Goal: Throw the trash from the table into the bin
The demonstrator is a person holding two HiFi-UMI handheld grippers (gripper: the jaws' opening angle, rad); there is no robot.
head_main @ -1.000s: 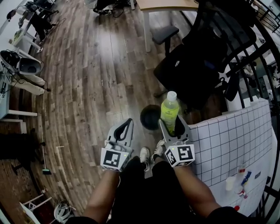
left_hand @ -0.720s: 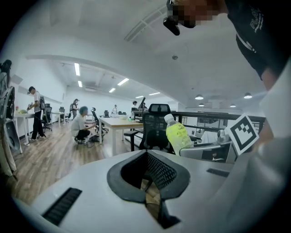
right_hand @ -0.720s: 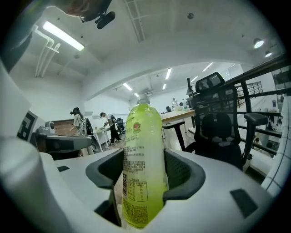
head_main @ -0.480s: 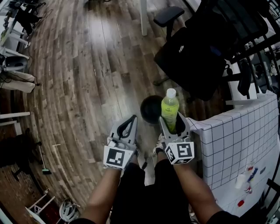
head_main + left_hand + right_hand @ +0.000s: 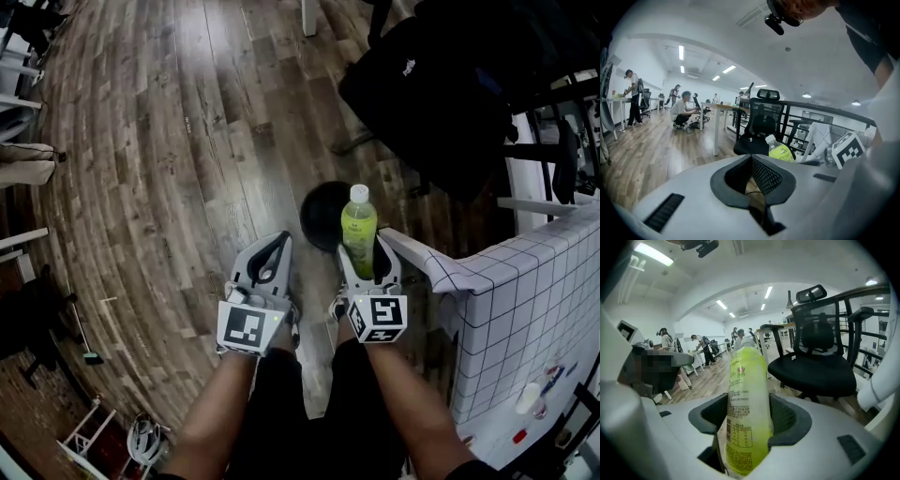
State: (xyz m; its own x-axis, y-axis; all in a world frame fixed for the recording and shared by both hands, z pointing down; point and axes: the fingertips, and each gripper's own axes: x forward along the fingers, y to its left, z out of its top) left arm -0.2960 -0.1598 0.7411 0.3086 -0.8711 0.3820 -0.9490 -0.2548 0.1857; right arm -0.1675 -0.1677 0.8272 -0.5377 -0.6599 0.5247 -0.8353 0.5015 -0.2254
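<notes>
A yellow-green drink bottle [image 5: 359,228] with a white cap stands upright between the jaws of my right gripper [image 5: 361,261], which is shut on its lower half. In the right gripper view the bottle [image 5: 747,399] fills the gap, with both pads pressed against its sides. A round black bin [image 5: 319,214] sits on the wood floor just beyond and left of the bottle, which overlaps the bin's right rim in the head view. My left gripper [image 5: 278,246] hangs beside the right one, shut and empty. In the left gripper view [image 5: 751,161] its pads meet, and the bottle [image 5: 781,151] shows to the right.
The table with a white checked cloth [image 5: 525,300] stands at the right, its corner close to my right gripper. A black office chair [image 5: 441,84] is behind the bin. Wood floor [image 5: 169,169] stretches to the left. Shoes [image 5: 339,306] show below the grippers.
Both grippers have sunk toward the floor, the right one still holding the bottle. The bin now lies closer to the bottle in the head view.
</notes>
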